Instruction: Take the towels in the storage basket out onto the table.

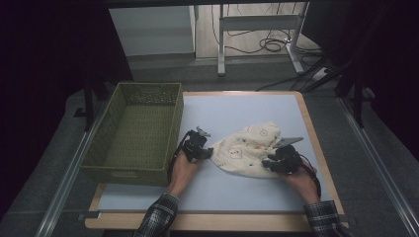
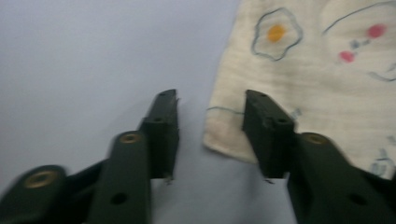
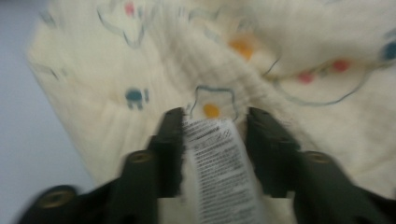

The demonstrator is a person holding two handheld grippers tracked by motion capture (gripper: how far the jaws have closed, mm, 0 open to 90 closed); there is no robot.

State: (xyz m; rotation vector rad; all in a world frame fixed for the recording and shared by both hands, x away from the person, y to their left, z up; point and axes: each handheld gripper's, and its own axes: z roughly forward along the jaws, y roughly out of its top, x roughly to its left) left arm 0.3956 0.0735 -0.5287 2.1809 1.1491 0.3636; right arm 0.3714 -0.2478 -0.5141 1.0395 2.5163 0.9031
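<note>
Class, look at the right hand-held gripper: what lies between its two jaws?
A white care label of the cream printed cloth lies between them, shown in the right gripper view.

Basket [image 1: 136, 136] close beside left hand-held gripper [image 1: 203, 152]

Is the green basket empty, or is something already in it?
Empty. The high view shows the green basket's bare woven floor; the patterned cloth lies bunched on the table beside it.

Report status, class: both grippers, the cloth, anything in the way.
Left gripper open at cloth corner. Right gripper astride cloth's label, grip unclear. Basket left, clear of work.
</note>
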